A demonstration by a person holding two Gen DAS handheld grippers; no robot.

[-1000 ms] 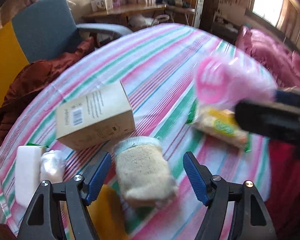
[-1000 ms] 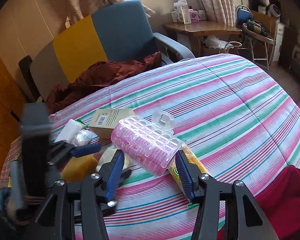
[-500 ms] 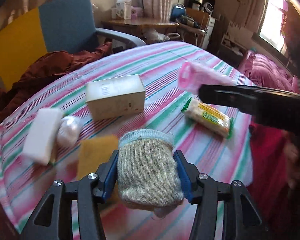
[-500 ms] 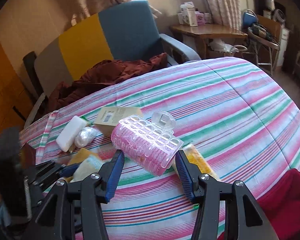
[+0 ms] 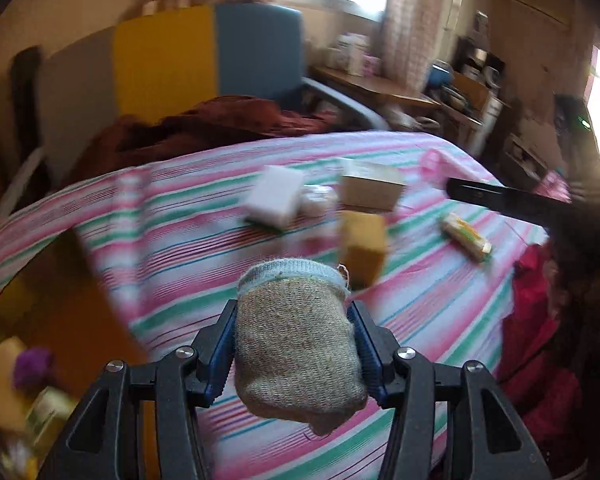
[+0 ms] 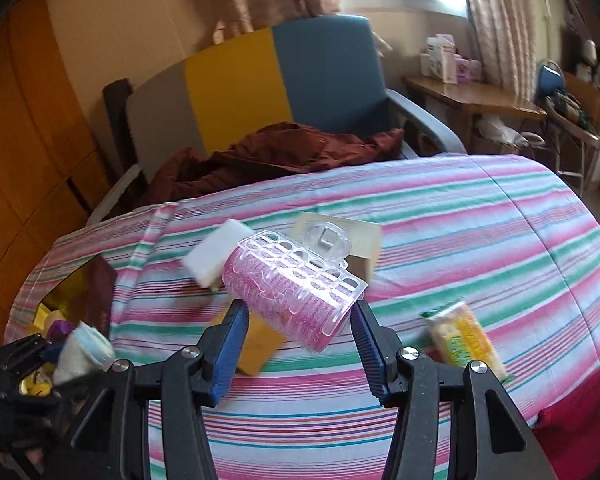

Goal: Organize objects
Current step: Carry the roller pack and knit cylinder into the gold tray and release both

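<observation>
With the rolled sock (image 5: 296,344) now pinched between the blue pads of my left claw (image 5: 294,344), it has come up off the striped bedspread (image 5: 440,300), where a second ago it lay between spread jaws. That means the pick is done and the carry has begun; my view has swung left, toward the open container of odds and ends (image 5: 24,392) at the near-left edge of the bed, which I judge to be where it goes.

My right claw (image 6: 298,344) grips the pink hair roller in its clear case (image 6: 296,300), as it did a second ago, so both hands are loaded and only placing remains for these two.

The sock's long axis runs away from me, pale blue cuff at the far end and rounded toe sagging near, below the pads. The roller lies across my right claw, its axis running from far left to near right, tilted.

On the bedspread remain the white block (image 5: 276,196), cardboard box (image 5: 370,190), yellow sponge (image 5: 362,240) and the snack packet (image 6: 466,340).
</observation>
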